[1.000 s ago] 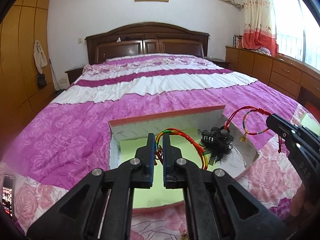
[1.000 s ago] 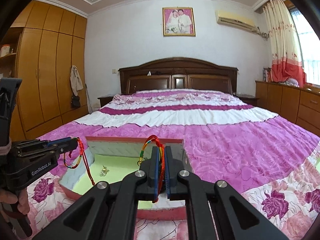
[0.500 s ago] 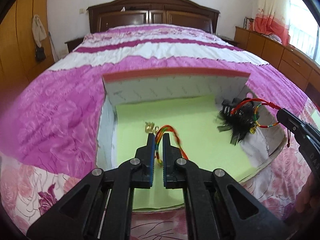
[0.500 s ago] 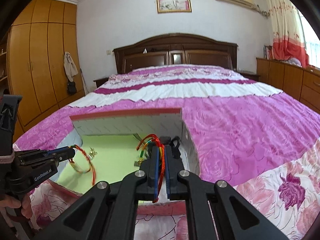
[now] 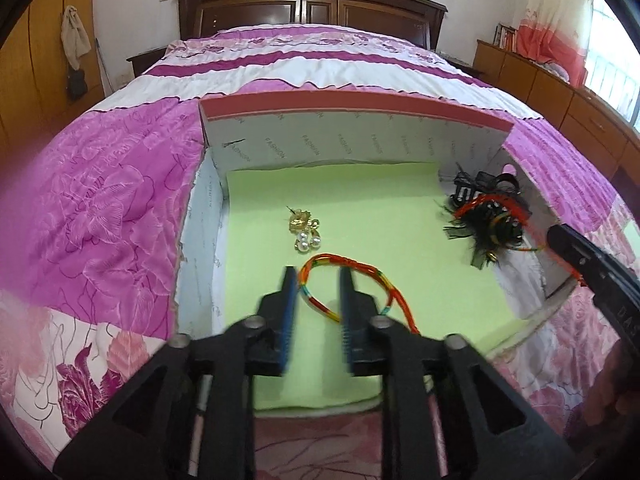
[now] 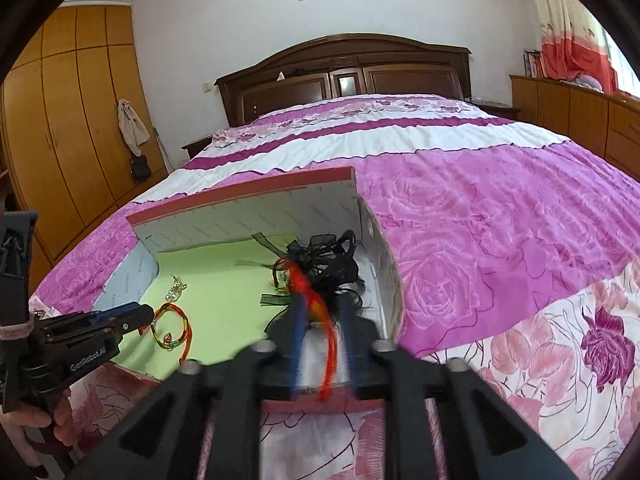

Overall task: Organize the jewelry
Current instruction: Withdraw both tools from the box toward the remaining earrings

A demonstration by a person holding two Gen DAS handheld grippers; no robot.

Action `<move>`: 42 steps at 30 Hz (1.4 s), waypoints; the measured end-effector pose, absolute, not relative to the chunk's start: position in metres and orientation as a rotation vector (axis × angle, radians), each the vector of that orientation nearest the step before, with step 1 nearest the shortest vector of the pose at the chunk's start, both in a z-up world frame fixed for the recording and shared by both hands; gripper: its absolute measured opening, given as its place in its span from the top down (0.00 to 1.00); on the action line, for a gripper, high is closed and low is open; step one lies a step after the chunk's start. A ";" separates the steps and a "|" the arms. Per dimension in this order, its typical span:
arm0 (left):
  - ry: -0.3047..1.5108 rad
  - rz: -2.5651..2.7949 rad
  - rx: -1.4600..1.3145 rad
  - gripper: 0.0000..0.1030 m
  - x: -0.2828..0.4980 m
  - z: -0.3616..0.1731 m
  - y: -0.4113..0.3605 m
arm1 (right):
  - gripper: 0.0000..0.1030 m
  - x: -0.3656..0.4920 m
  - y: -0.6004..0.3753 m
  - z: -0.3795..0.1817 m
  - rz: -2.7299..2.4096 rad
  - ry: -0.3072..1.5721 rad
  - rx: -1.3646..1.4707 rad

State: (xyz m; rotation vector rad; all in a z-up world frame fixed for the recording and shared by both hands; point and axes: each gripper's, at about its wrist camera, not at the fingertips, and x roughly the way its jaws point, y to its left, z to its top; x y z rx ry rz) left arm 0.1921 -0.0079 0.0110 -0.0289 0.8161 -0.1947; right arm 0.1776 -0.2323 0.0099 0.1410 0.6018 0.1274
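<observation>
An open box [image 5: 352, 136] with a green liner lies on the bed. My left gripper [image 5: 318, 276] is open over the liner, and a rainbow cord bracelet [image 5: 352, 280] lies on the liner between its fingers; it also shows in the right wrist view [image 6: 172, 326]. My right gripper [image 6: 320, 300] is open at the box's right side, with a second rainbow bracelet [image 6: 316, 308] between its fingers, over a black feathered hair clip [image 6: 328, 264]. Gold and pearl earrings [image 5: 304, 230] lie on the liner.
The box [image 6: 248, 216] sits on a pink and purple floral bedspread [image 5: 112, 208]. A dark wooden headboard [image 6: 344, 72] stands at the far end, wardrobes [image 6: 68, 128] on the left and low cabinets [image 5: 560, 88] on the right.
Both grippers have dropped lower into the box and opened. The left bracelet now lies on the green liner, and the right one hangs loose over the hair clip.
</observation>
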 end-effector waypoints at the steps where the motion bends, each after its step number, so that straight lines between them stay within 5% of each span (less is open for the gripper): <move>1: 0.810 -0.202 -0.033 0.72 0.190 0.013 -0.008 | 0.62 0.176 -0.234 0.011 0.128 0.594 0.149; 7: 0.789 -0.219 -0.035 0.59 0.177 0.023 -0.007 | 0.54 0.166 -0.236 0.017 0.129 0.570 0.172; 42: 0.863 -0.269 -0.065 0.59 0.098 0.043 0.014 | 0.47 0.077 -0.237 0.049 0.164 0.595 0.192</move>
